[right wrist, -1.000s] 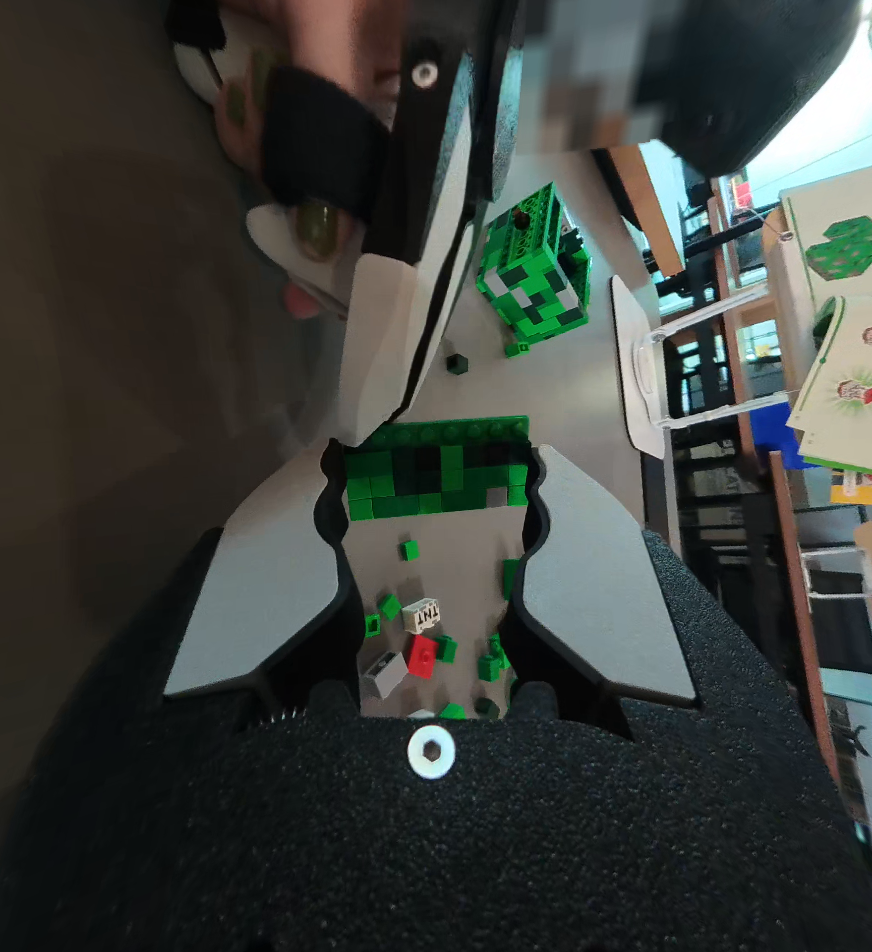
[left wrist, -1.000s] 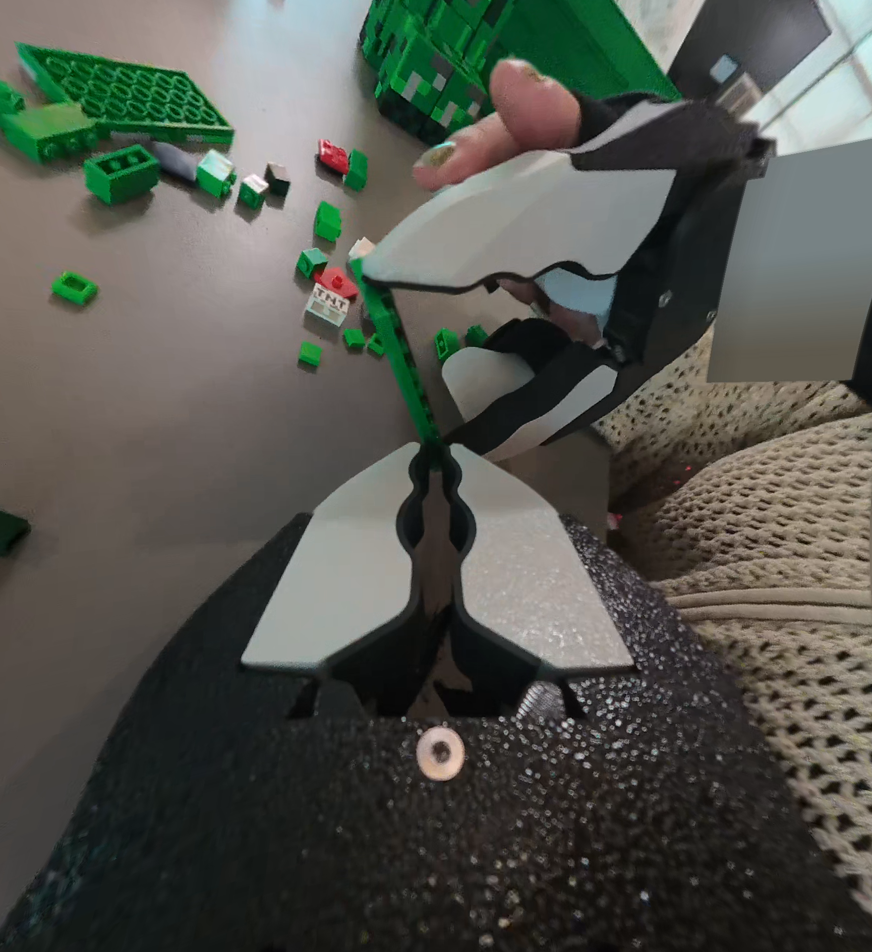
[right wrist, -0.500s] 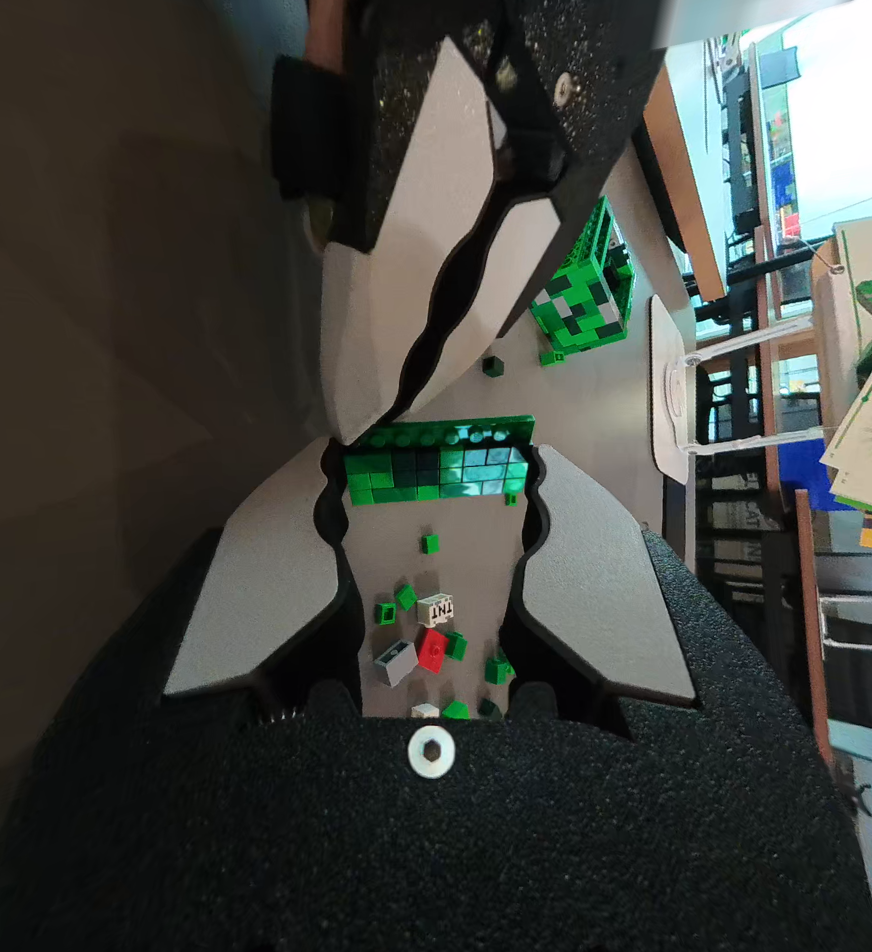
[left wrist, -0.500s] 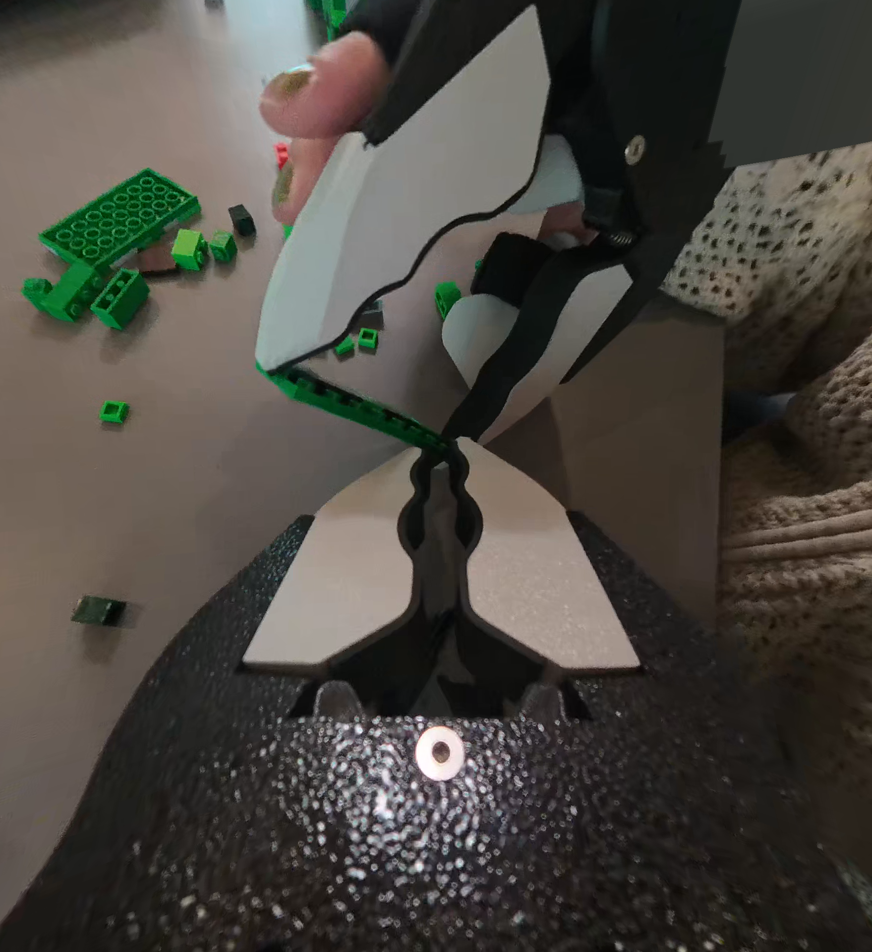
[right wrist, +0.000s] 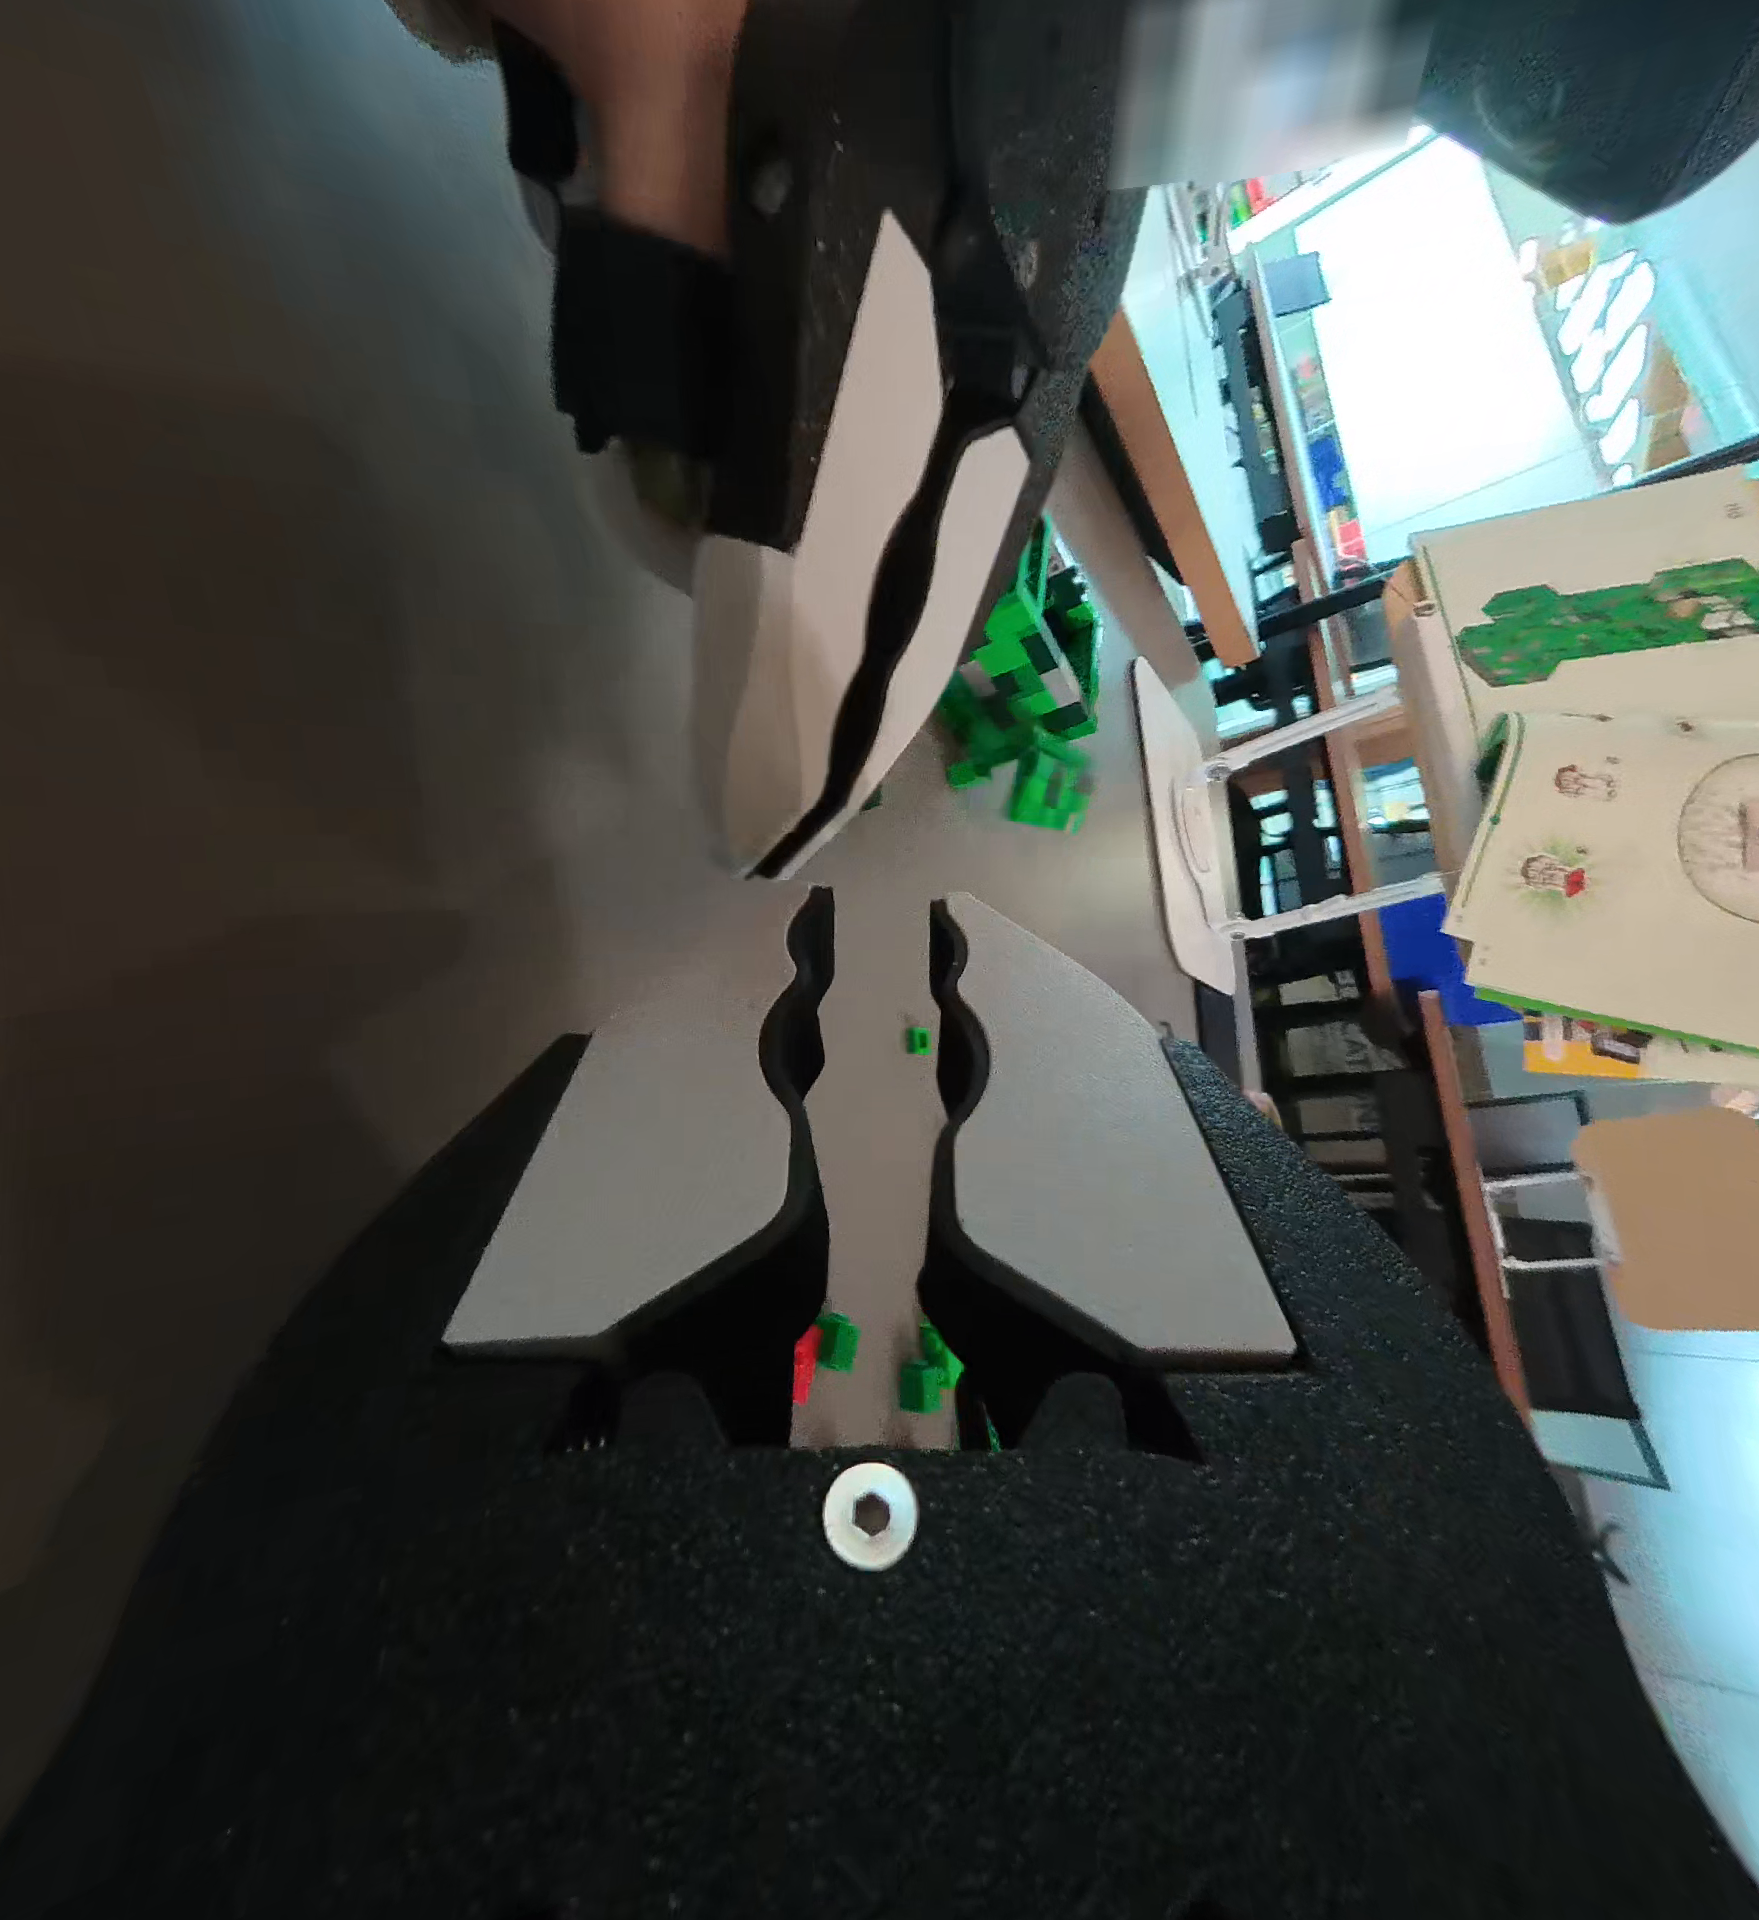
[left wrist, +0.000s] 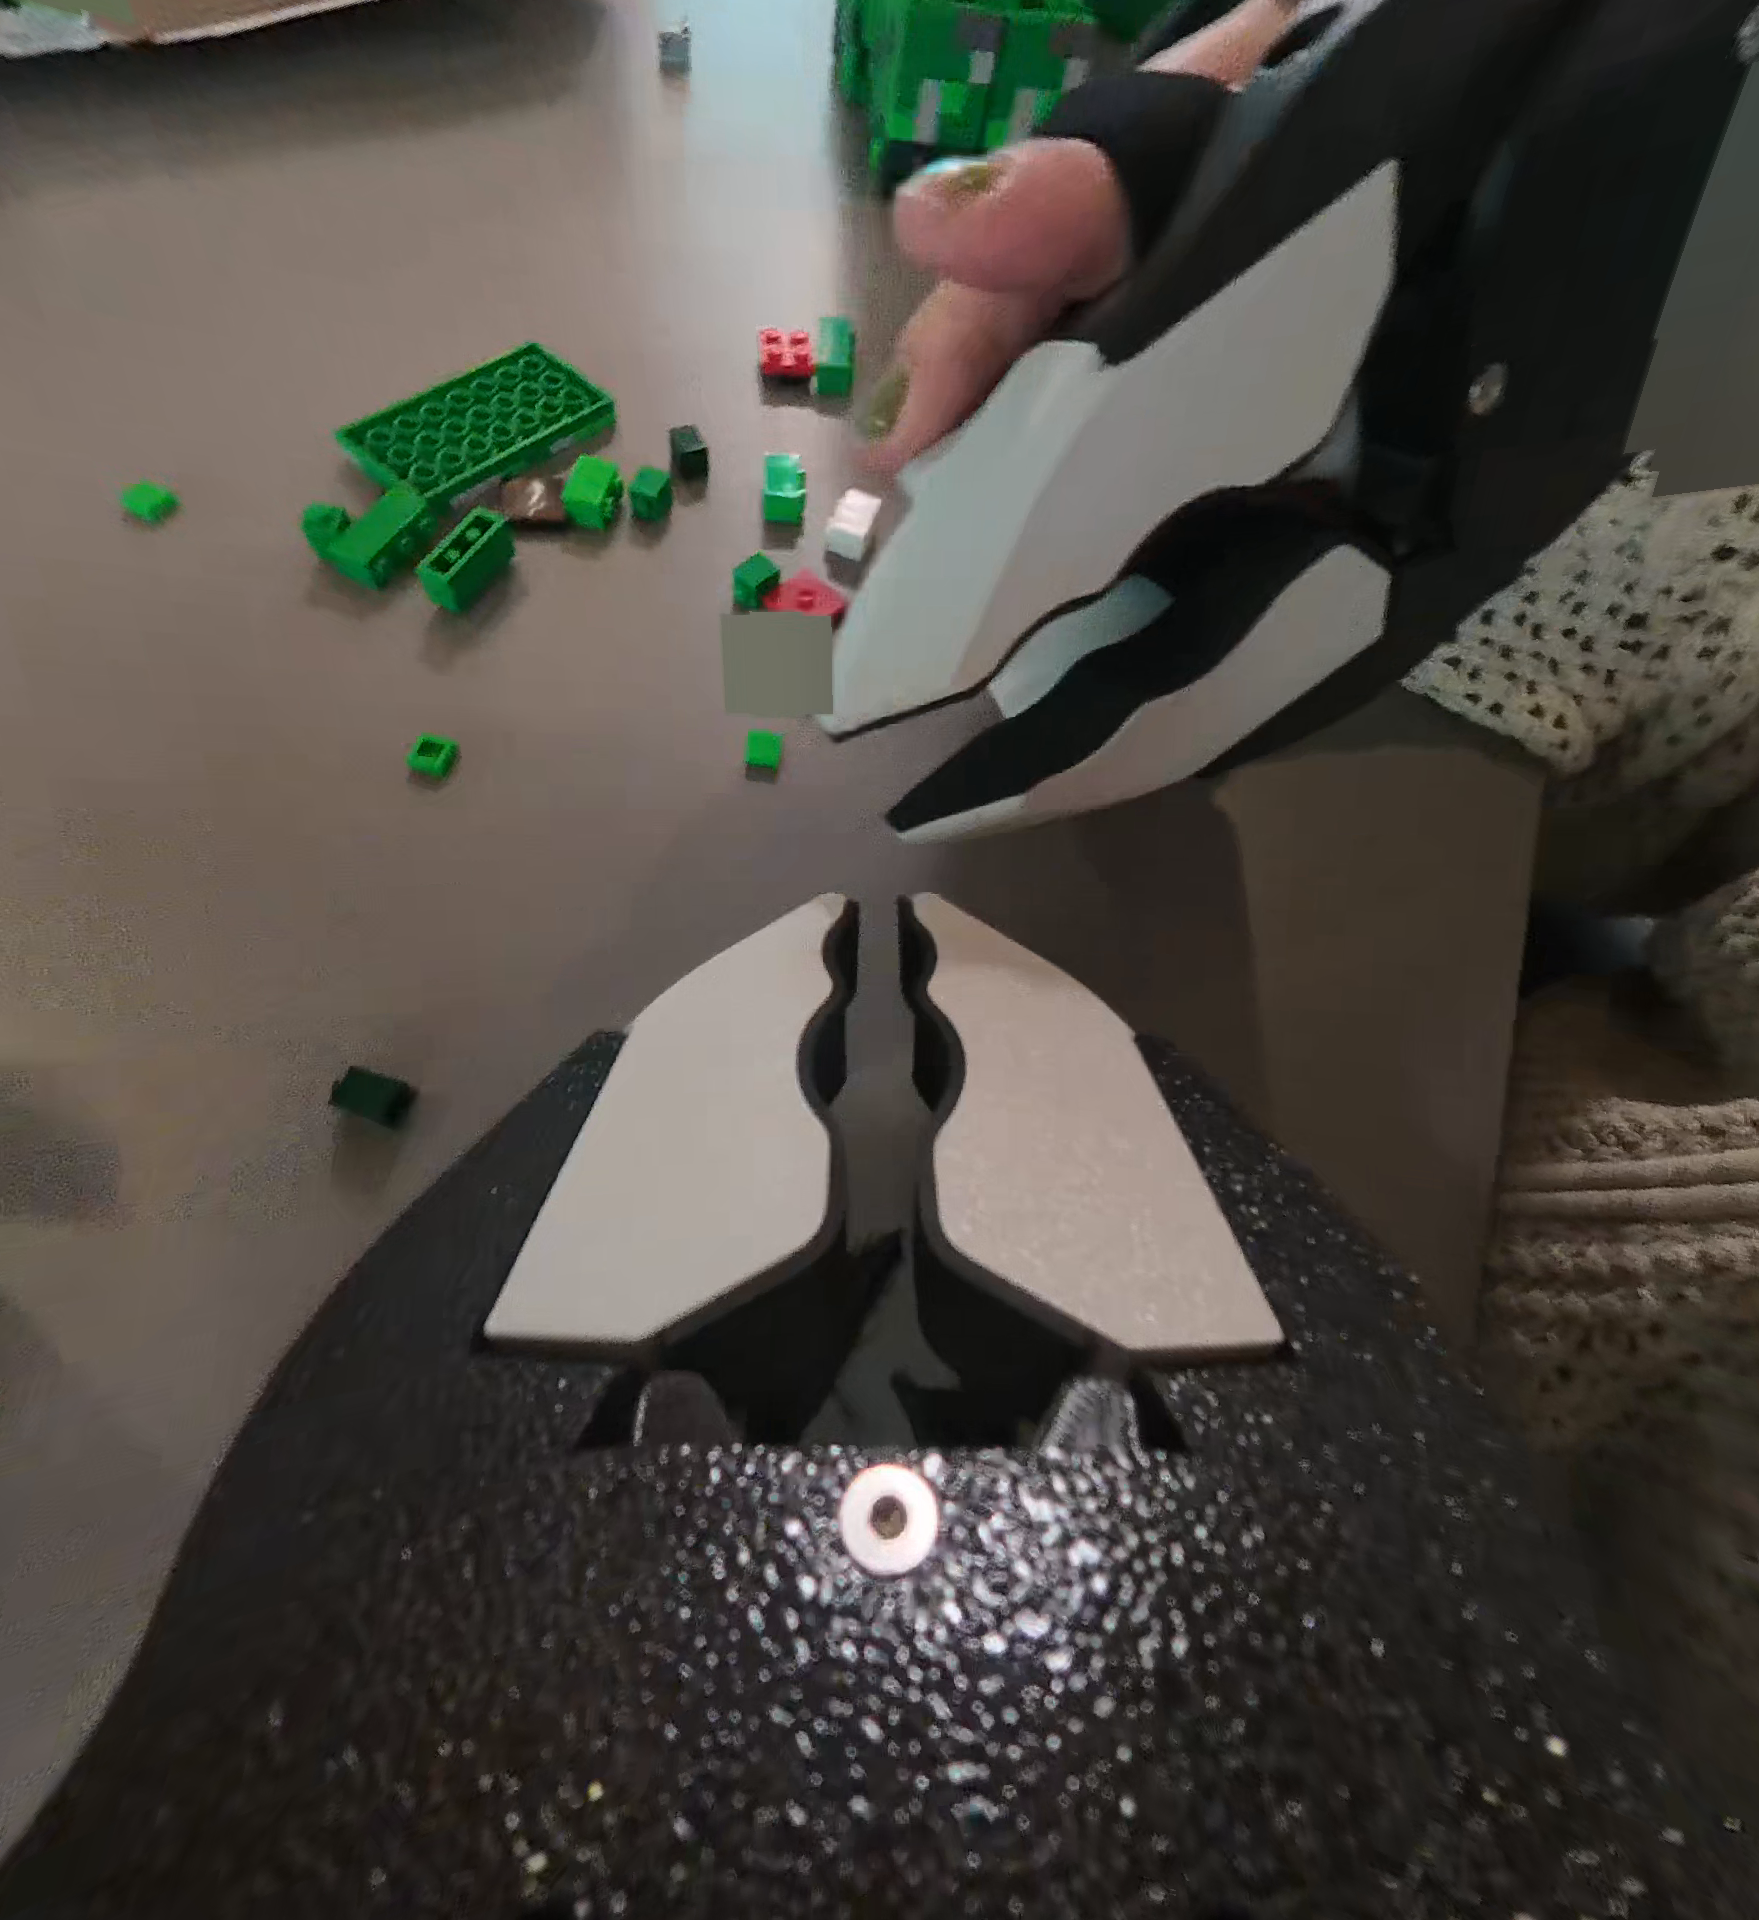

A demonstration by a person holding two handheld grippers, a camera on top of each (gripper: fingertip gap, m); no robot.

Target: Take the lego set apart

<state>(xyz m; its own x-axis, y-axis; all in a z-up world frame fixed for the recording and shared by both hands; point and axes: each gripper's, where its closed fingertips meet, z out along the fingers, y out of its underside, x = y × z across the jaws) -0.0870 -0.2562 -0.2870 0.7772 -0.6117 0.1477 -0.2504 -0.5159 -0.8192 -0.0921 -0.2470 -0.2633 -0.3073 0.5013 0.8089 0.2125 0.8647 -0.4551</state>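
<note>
The left gripper (left wrist: pixel 877 906) is being held slightly parted with nothing gripped; the right gripper (right wrist: pixel 880 902) is being held wider apart, also unladen. The lego set (left wrist: pixel 942 73) is being left at the frame's top, loose bricks (left wrist: pixel 459 543) scattered at upper left on the table (left wrist: pixel 231 831).

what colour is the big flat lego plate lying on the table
Bright green. The flat plate shows best in the left wrist view, underside up, beside loose green bricks.
</note>
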